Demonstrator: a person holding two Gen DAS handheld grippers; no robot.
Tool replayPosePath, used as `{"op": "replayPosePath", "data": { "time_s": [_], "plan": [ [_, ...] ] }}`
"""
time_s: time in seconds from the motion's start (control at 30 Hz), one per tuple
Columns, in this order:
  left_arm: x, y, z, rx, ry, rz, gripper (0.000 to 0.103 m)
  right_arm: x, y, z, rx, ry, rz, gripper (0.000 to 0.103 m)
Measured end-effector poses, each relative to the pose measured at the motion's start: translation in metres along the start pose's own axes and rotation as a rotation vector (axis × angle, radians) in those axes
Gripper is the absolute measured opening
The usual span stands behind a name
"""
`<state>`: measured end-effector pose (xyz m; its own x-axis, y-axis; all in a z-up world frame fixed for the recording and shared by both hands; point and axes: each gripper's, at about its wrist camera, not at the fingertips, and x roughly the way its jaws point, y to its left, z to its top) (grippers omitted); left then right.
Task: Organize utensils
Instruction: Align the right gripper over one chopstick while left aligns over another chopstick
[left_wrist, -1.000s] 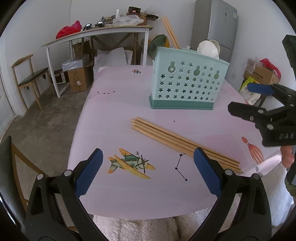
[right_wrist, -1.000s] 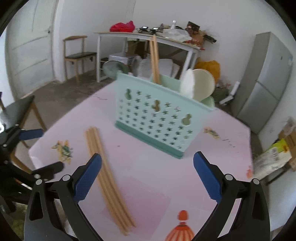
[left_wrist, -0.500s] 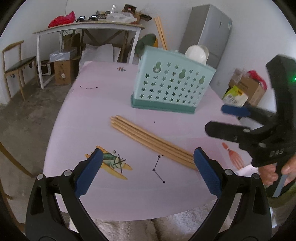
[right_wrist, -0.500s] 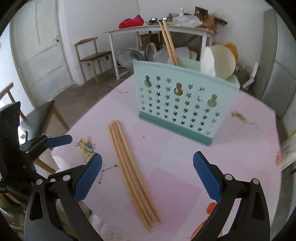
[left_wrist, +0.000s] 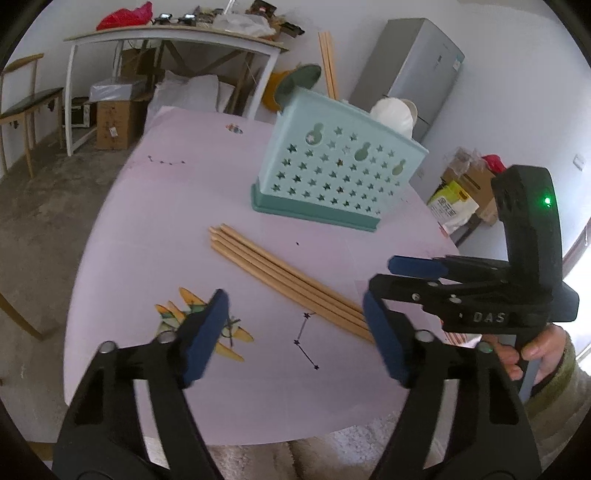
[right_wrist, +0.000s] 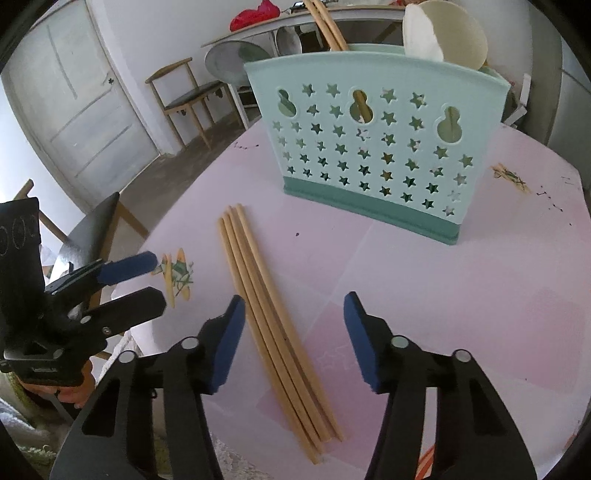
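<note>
Between the closing jaws of the right claw (right_wrist: 293, 341), nothing gripped yet, lie the chopsticks (right_wrist: 275, 328), flat on the counter (right_wrist: 461, 302), long axis running away toward the basket (right_wrist: 373, 147). The left claw (left_wrist: 293, 334), also closing and empty, hangs off their side, farther away. Only the right view shows chopsticks already standing inside the basket's holes.

Both tools' jaws are closing from wide open; the right tool (right_wrist: 293, 341) has dropped lower over the 4 chopsticks (right_wrist: 269, 321), straddling them
</note>
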<state>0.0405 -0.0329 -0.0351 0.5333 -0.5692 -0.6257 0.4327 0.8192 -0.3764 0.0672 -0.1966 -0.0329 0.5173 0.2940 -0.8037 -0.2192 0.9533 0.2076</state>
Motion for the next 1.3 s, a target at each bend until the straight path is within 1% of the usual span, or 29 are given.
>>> {"op": "replayPosePath", "data": {
  "time_s": [0.03,0.1,0.17,0.3,0.37,0.47,0.63,0.87,0.93,0.97,1.0,1.1,1.17,1.3],
  "plan": [
    [0.002,0.0,0.0,-0.006,0.008,-0.006,0.061,0.001,0.0,0.001,-0.001,0.004,0.002,0.049],
    [0.005,0.001,0.0,-0.023,0.022,-0.018,0.052,0.004,0.0,0.002,0.001,0.018,0.016,0.046],
    [0.006,0.002,-0.001,-0.031,0.029,-0.023,0.046,0.008,0.001,0.003,0.0,0.033,0.026,0.04],
    [0.018,0.004,-0.003,-0.049,0.086,-0.026,0.034,0.023,0.005,0.002,-0.014,0.07,0.03,0.031],
    [0.022,0.005,-0.003,-0.062,0.105,-0.025,0.032,0.029,0.005,0.003,-0.018,0.082,0.041,0.027],
    [0.023,0.008,-0.001,-0.08,0.113,-0.028,0.029,0.038,0.006,0.005,-0.036,0.096,0.043,0.022],
    [0.029,0.006,0.003,-0.082,0.119,-0.02,0.029,0.05,0.007,0.009,-0.08,0.128,0.038,0.017],
    [0.036,0.006,0.006,-0.084,0.134,-0.003,0.029,0.052,0.02,0.01,-0.146,0.132,0.039,0.016],
    [0.038,0.007,0.006,-0.089,0.139,0.005,0.029,0.053,0.023,0.011,-0.171,0.127,-0.001,0.015],
    [0.039,0.007,0.006,-0.091,0.141,0.009,0.029,0.054,0.024,0.011,-0.174,0.132,-0.022,0.012],
    [0.04,0.007,0.007,-0.093,0.141,0.012,0.029,0.057,0.023,0.011,-0.172,0.134,-0.043,0.011],
    [0.044,0.002,0.01,-0.084,0.138,0.037,0.029,0.059,0.021,0.009,-0.149,0.135,-0.038,0.009],
    [0.046,-0.001,0.011,-0.077,0.142,0.056,0.029,0.06,0.024,0.006,-0.13,0.136,-0.027,0.009],
    [0.051,-0.007,0.007,-0.037,0.162,0.124,0.029,0.059,0.031,-0.005,-0.079,0.14,0.001,0.009]
  ]
}}
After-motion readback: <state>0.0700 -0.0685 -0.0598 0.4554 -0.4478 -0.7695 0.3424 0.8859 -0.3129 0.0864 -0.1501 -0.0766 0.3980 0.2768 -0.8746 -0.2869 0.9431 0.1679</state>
